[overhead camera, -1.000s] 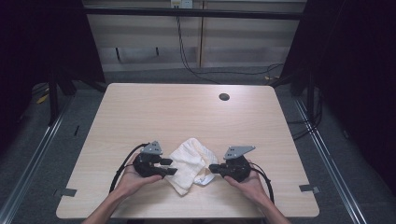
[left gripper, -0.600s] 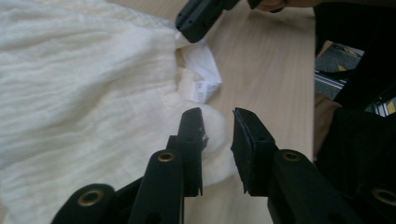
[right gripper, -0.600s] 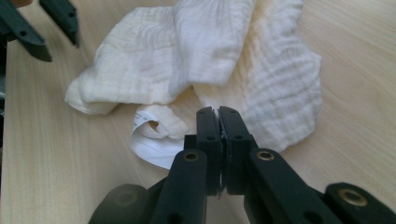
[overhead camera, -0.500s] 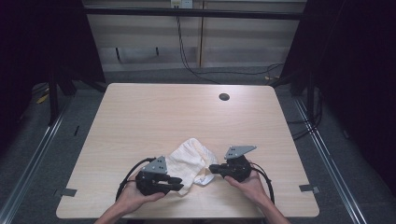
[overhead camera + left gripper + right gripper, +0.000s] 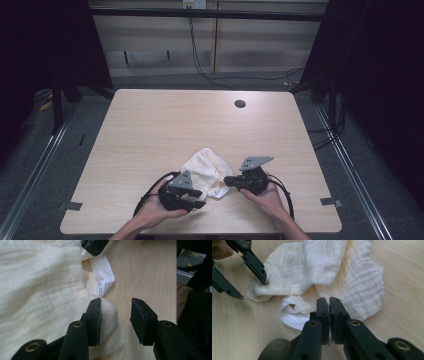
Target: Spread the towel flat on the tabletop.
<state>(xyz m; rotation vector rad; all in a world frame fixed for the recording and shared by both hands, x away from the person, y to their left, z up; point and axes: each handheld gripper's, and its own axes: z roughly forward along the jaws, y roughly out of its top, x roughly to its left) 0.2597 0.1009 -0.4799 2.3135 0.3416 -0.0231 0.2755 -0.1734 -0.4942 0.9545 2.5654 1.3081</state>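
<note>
A light wood-grain table with rounded corners and a small round dark grommet hole near its far edge stands on grey carpeted floor. Metal rails run along both sides. Behind, a pale panelled wall carries hanging black cables; darkness flanks both sides.

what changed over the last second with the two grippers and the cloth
The left gripper pulled back toward the person, off the cloth's left edge to its near corner, jaws open beside it. The right gripper stayed put, shut at the cloth's edge by the label. The cloth barely shifted.
</note>
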